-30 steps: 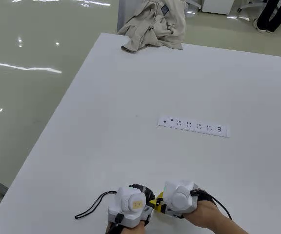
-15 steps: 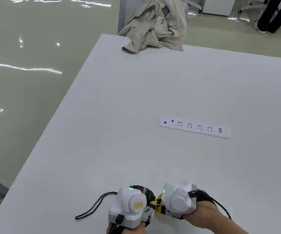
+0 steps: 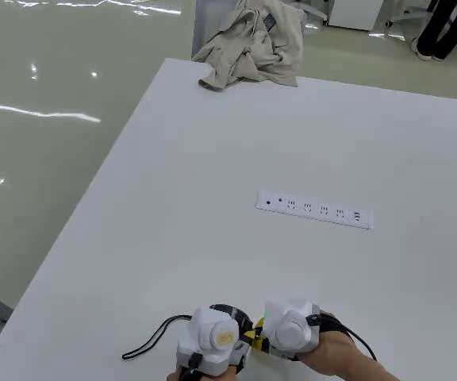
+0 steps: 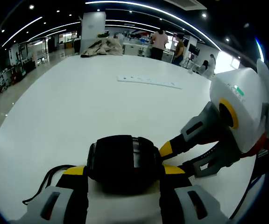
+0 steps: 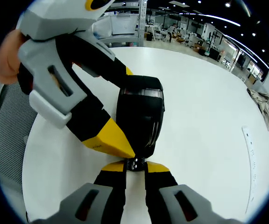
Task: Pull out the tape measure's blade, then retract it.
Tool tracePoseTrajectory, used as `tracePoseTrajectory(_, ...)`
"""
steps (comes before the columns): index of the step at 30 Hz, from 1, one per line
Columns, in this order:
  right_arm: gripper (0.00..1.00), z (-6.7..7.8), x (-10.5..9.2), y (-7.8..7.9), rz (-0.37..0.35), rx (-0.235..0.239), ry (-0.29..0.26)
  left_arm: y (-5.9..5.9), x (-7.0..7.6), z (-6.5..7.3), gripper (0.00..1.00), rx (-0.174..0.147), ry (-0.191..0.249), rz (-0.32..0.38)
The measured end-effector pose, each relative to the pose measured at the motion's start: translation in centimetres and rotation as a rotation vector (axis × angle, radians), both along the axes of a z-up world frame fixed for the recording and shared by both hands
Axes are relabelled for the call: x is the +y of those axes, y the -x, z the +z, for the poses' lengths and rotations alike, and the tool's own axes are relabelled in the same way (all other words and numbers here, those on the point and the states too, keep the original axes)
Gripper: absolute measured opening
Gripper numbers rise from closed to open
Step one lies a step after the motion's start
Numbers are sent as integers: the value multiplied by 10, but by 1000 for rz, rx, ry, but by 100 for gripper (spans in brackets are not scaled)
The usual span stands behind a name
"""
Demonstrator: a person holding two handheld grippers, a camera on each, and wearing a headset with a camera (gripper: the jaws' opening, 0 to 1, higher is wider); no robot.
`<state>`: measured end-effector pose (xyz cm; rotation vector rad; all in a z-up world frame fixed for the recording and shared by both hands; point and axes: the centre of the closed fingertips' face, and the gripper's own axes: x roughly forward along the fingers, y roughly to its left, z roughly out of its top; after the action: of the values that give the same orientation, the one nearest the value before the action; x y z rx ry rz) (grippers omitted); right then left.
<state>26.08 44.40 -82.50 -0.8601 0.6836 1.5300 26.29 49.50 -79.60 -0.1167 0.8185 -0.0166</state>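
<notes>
Slippage at the hook is our main worry. We see the tape (image 4: 124, 158) at the near edge of the table (image 3: 213, 159). The left gripper (image 4: 124, 171) pinches its black case, with a yellow pad pressing on each side. The right gripper (image 5: 135, 166) has its jaws pressed together on the small metal hook (image 5: 135, 163) at the case's mouth. No blade shows drawn out yet, so we judge the pull is about to begin.

That hold is thin. A bite on so little metal may let go once the spring loads, and the blade would snap back into the case. A pull off the line of the mouth could kink the blade or twist the case in the left jaws. The strap (image 3: 153, 340) trails loose toward the table's left edge and could drag or catch. On the way back, letting go early would whip the hook against the case, so we would walk it in under grip. The power strip (image 3: 314, 209) lies well apart, toward the middle
</notes>
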Motion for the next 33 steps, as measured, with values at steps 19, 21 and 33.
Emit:
tracePoseTrajectory(19, 17, 0, -1, -1, -53, -4, -20, -1, -4, 6, 64, -34, 39, 0)
tracePoseTrajectory(21, 19, -1, -1, -3, -68, -10, -26, -2, -4, 8, 67, -41, 37, -1)
tracePoseTrajectory(33, 30, 0, -6, -4, -175, 6, -44, -3, -1, 16, 70, -67, 24, -23)
